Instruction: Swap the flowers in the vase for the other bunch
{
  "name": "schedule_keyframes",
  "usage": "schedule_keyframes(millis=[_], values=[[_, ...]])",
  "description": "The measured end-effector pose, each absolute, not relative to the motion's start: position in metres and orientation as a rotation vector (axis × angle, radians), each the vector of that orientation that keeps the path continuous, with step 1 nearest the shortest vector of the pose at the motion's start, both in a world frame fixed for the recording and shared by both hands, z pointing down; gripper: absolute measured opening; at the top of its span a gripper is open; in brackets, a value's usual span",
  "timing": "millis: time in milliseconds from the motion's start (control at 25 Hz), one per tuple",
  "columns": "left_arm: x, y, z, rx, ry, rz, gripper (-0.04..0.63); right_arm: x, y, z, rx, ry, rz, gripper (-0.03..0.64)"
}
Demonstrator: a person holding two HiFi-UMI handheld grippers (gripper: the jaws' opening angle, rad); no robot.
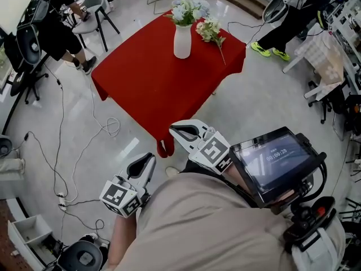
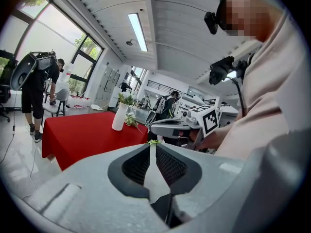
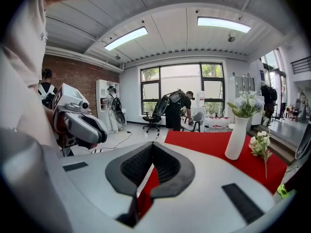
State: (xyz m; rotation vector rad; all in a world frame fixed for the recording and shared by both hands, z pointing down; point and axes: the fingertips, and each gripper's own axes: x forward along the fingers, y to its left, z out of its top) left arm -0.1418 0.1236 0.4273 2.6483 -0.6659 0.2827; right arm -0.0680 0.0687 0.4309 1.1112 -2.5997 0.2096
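**Left gripper** (image 1: pixel 150 159), one. You hold it close to your body with its jaws closed tip to tip and nothing between them.

**Right gripper** (image 1: pixel 175 130), one. It sits just beside the left and is likewise clenched and empty. Both are well apart from the flowers.

**Table** (image 1: pixel 141 89), one, under a red cloth, with its near corner towards you.

**Vase** (image 1: pixel 182 41), one. It is white, tall and narrow-necked, and stands upright towards the table's far end. It looks like glazed ceramic, so expect it to be smooth, breakable and top-heavy while filled. Steady its body with one gripper before you pull anything out.

**Bunch in the vase** (image 1: pixel 189 9), one, with pale blue and white heads spreading above the rim. It should be light, with soft blooms that crush easily. Take it low on the gathered stems, just above the rim, and lift straight up.

**Loose bunch** (image 1: pixel 209 29), one. It lies flat on the cloth just beside the vase, on its right, and its thin stem trails towards you. It is probably light and bendy. Pinch the stem below the heads, never the petals.

**Tally:** two grippers, one table, one vase, two bunches.
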Motion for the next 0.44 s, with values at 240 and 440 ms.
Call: schedule_keyframes(millis=[240, 440], values=[[-0.1394, 0.1234, 0.4288, 2.657, -0.661, 0.283, 0.043, -0.0662, 0.0693, 0.4329, 1.106, -2.593, 0.202, 0.012], [-0.1375, 0.1215, 0.4285, 2.66, -0.657, 0.279, 0.043, -0.0663, 0.069, 0.4355, 1.101, -2.591, 0.205, 0.012]])
